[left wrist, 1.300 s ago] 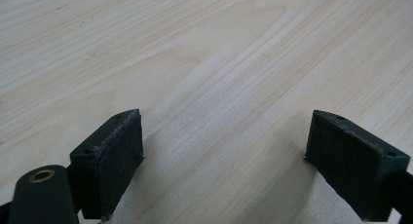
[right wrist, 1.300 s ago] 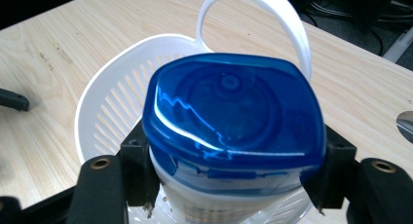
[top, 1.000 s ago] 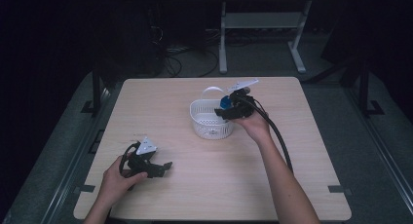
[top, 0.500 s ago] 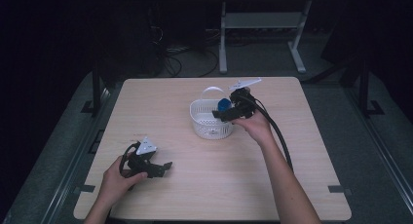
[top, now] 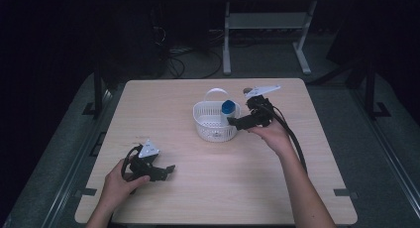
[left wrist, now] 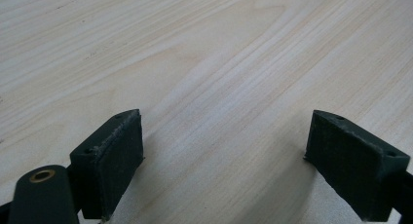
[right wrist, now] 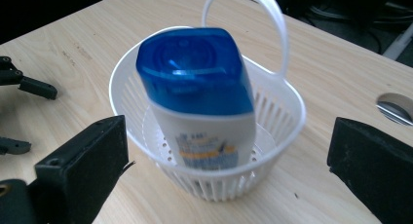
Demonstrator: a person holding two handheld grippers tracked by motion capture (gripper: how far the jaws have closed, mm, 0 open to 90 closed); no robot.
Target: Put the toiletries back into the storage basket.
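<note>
The bottle (right wrist: 197, 102) stands in the centre of the right gripper view, inside the white basket (right wrist: 287, 112), leaning a little toward the camera. You have it placed: it rests on the basket floor with nothing gripping it. It has a glossy blue cap of rounded-square shape over a pale, smooth body with a printed label too blurred to read. In the high view its blue cap shows just right of centre, above the basket (top: 210, 126) rim.

The basket is thin white plastic, round, with slotted walls, a perforated floor and a hoop handle arching at its far side.

Your right gripper (top: 236, 122) sits just right of the basket in the high view. Its jaws have just been opening and now stand spread wide, one at each lower corner of the right gripper view, with the bottle beyond them and untouched. The release looks complete; what remains, in my judgement, is to draw that hand clear.

Your left gripper (top: 168, 169) rests at lower left of the high view, well apart from the basket, jaws spread over bare, pale, fine-grained wood table (left wrist: 219, 63), pinching nothing. The pads are matte black and finely ribbed.
</note>
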